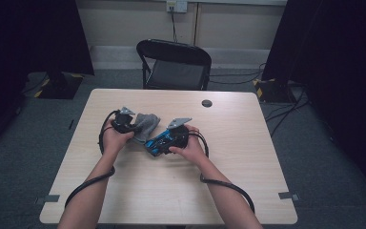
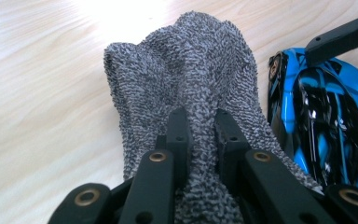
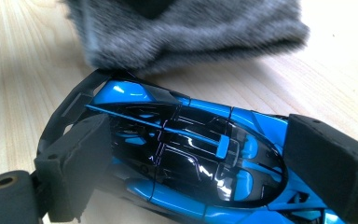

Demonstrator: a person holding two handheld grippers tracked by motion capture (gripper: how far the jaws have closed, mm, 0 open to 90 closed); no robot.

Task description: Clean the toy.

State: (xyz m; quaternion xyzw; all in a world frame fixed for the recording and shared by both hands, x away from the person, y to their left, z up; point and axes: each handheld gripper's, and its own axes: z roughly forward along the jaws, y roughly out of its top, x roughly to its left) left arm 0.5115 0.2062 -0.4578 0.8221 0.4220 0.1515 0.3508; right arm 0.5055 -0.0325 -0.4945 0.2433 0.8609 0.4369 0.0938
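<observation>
Left gripper, held in the person's left hand, sits left of table centre. Its jaws are nearly closed and pinch a raised fold of the grey terry-knit cloth; in the left gripper view the fabric bunches up between the two black jaws and spreads out beyond them onto the light wood table.

Right gripper, held in the person's right hand, sits just right of the cloth, angled toward it. Its jaws are spread wide, one on each side of the glossy blue-and-black toy race car. The padded faces sit right against the car's sides in the right gripper view; whether they actually press on it, can't tell.

The car lies on the table just right of and nearer than the cloth. In the right gripper view one end of the car is right at the cloth's edge, touching or just under it. In the high view cloth and car are side by side near table centre, between the two hands.

Black folding chair stands beyond the far table edge. Small dark round grommet in the tabletop, far of centre.
</observation>
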